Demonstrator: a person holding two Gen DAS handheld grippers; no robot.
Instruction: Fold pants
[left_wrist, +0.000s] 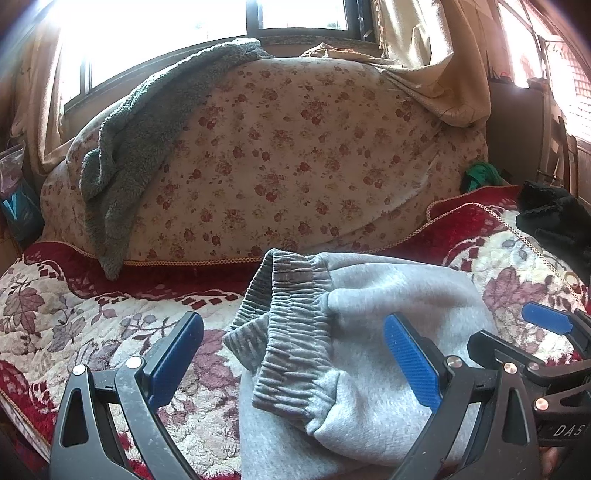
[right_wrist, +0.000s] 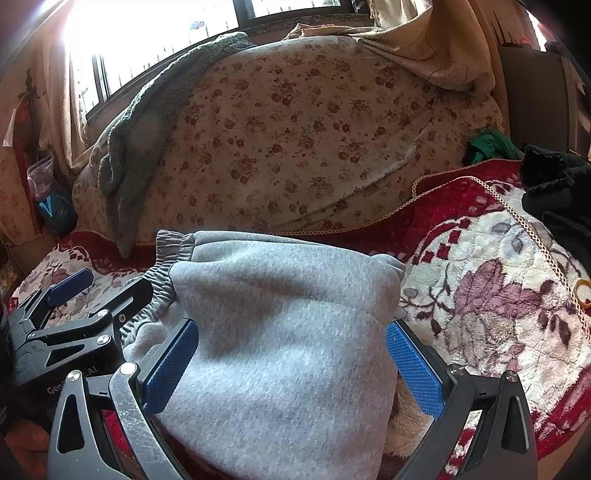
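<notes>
So, pants: light grey fleece sweatpants (left_wrist: 388, 343) with a ribbed darker-grey elastic waistband (left_wrist: 288, 332), bunched in a folded heap at lower centre of both views, lying on the bed blanket.
left gripper: black two-finger gripper with blue ribbed pads (left_wrist: 295, 365), lower edge of left wrist view, jaws spread wide; waistband sits between the fingers, nothing clamped. Also seen at lower left of right wrist view (right_wrist: 99, 291).
right gripper: same black-and-blue build (right_wrist: 291, 365), bottom of right wrist view, jaws wide, straddling the grey heap; the left blue pad (right_wrist: 170, 369) is right against the fabric, no pinch. Its tip shows at right edge of left wrist view (left_wrist: 546, 321).
writing: white letters "DAS" on the black body at lower right of left wrist view; "Gen" then a hidden stretch then "AI" on the black body at lower left of right wrist view. Rest unreadable.
surface: plush red-and-cream floral blanket (right_wrist: 480, 280) with gold braid trim, under the pants.
behind: big rounded bundle in cream cloth with small red flowers (left_wrist: 295, 155), centre; grey-green fuzzy towel (left_wrist: 122, 158) draped over its left side.
right side: green cloth (left_wrist: 480, 177) and black garment (left_wrist: 550, 218), upper right of blanket.
top: bright window (left_wrist: 303, 13), beige curtains (left_wrist: 424, 48).
</notes>
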